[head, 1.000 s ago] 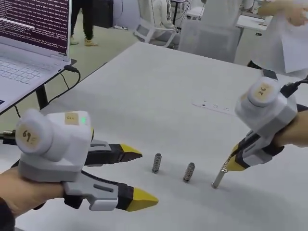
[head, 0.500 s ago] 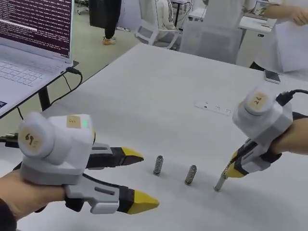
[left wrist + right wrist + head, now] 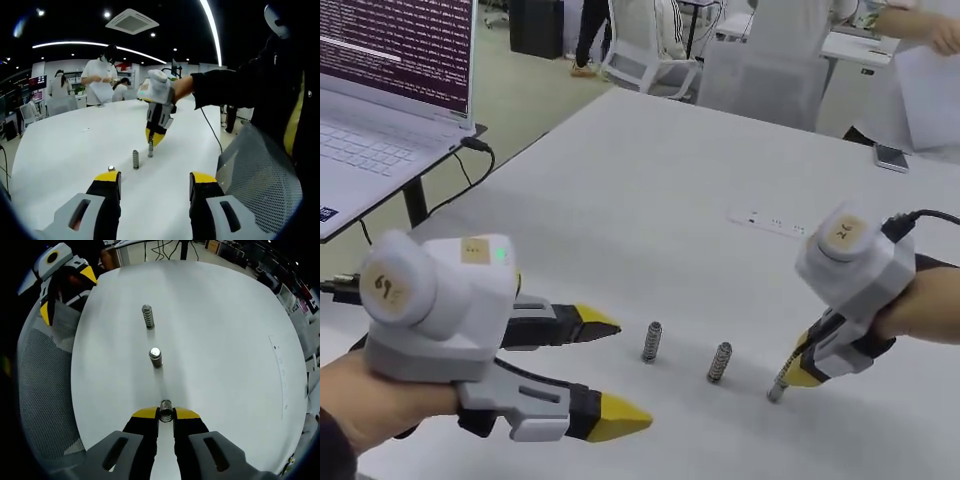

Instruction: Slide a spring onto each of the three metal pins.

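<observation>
Right gripper [image 3: 798, 372] had dropped lower than a second before, so less of the third pin [image 3: 777, 388] showed under its yellow tips. Everything else looked the same apart from camera drift.

Three pins counted, standing in a row on the white bench [image 3: 670, 190]: the middle pin [image 3: 719, 362], the left pin [image 3: 652, 341] just beside it toward the left gripper [image 3: 625, 368], and the third pin just beside it on the other side.

Three springs counted: one coiled round the middle pin, one round the left pin, and the third spring [image 3: 166, 411] pinched between the right gripper's jaws. Those jaws were nearly together, with the coil touching both. Whether that spring was already down over the third pin could not be told, because the tips hid it.

Two grippers. Left gripper hovered beyond the left pin, apart from the middle pin, jaws spread wide, nothing held. In the left gripper view the left pin was mostly hidden behind one jaw, with just its cap clear.

One laptop [image 3: 380, 90] sat far from the middle pin, past the left gripper, cut off by the frame edge. One flat white strip [image 3: 767, 222] lay on the bench beyond the middle pin, its markings too small to read.
</observation>
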Tool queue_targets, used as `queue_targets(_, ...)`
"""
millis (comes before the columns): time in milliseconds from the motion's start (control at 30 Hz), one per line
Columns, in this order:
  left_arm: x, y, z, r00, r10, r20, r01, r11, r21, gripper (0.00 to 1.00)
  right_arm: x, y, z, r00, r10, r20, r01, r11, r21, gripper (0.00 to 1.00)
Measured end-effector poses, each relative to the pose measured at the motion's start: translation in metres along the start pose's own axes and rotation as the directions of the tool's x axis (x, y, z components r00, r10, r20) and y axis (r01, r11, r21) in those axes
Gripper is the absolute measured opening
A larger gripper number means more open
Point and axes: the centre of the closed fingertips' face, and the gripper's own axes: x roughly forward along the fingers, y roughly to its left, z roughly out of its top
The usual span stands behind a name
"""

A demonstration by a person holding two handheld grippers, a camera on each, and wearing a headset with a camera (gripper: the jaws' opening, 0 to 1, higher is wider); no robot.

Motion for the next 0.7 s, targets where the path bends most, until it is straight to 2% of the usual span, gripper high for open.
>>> queue_targets(700, 0.000, 0.001, -0.001, 1.0000, -0.002, -0.001, 0.002, 1.000, 0.005, 0.50, 0.017, 0.007, -0.009, 0.9994, 0.006, -0.034, -0.006, 1.000, -0.003, 0.09)
